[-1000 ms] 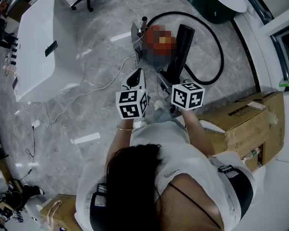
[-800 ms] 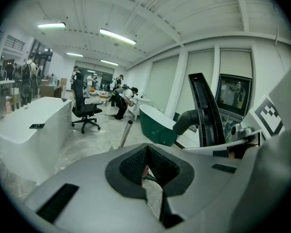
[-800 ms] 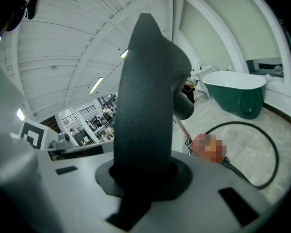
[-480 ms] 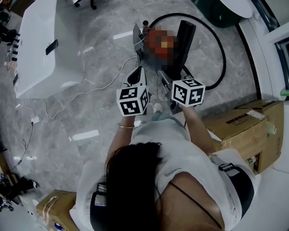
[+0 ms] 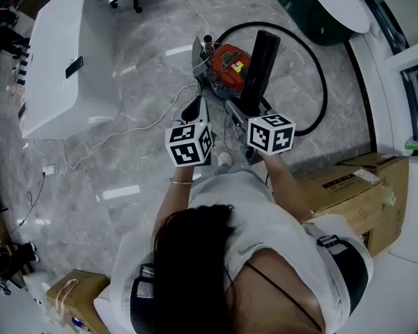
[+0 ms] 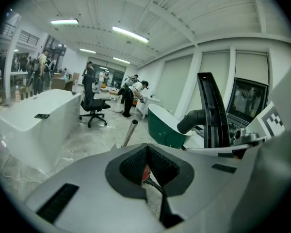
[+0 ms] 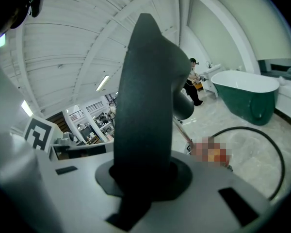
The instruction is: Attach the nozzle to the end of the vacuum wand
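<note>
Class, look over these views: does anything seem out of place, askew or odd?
A loose white cable snakes across the floor left of the red vacuum, near the person: a possible trip hazard. Nothing else stands out.

This is a big open showroom-like workspace with a polished marble floor and strip lights overhead. A green bathtub stands by the wall, while an office chair and people occupy the far end. Cardboard boxes and loose cables lie about.
</note>
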Demonstrator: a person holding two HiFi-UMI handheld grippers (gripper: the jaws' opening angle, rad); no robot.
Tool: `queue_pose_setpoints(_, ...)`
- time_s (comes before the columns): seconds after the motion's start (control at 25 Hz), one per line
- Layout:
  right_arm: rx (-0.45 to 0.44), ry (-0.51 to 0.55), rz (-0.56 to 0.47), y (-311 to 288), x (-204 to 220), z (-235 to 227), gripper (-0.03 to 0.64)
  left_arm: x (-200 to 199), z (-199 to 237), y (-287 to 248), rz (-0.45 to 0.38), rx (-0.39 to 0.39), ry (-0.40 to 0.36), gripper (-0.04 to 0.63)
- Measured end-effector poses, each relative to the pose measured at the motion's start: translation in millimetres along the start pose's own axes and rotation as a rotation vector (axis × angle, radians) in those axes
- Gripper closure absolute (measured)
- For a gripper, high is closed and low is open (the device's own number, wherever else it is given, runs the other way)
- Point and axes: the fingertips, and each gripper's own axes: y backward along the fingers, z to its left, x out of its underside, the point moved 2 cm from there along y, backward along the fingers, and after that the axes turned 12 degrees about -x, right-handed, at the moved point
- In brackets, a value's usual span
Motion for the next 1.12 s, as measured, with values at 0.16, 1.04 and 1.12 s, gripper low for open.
queue_pose_setpoints(0.16, -0.013, -0.012, 0.001, 2.0, -1.5, -9.2, 0.554, -0.3, -6.2, -4.7, 0.008, 0.003, 0.021, 0.592)
queue_pose_setpoints(1.04, -0.058, -0.023, 0.005, -8.8, -9.2, -24.9, 0.554, -11.7, 4.8, -23.4, -0.043, -0.073, 0.007, 0.592)
queue_pose_setpoints(1.12, -0.060, -0.026, 0.003, -11.9, -9.7, -26.6, 0.554, -11.3, 8.3, -27.6, -0.041, -0.085, 0.011, 0.592)
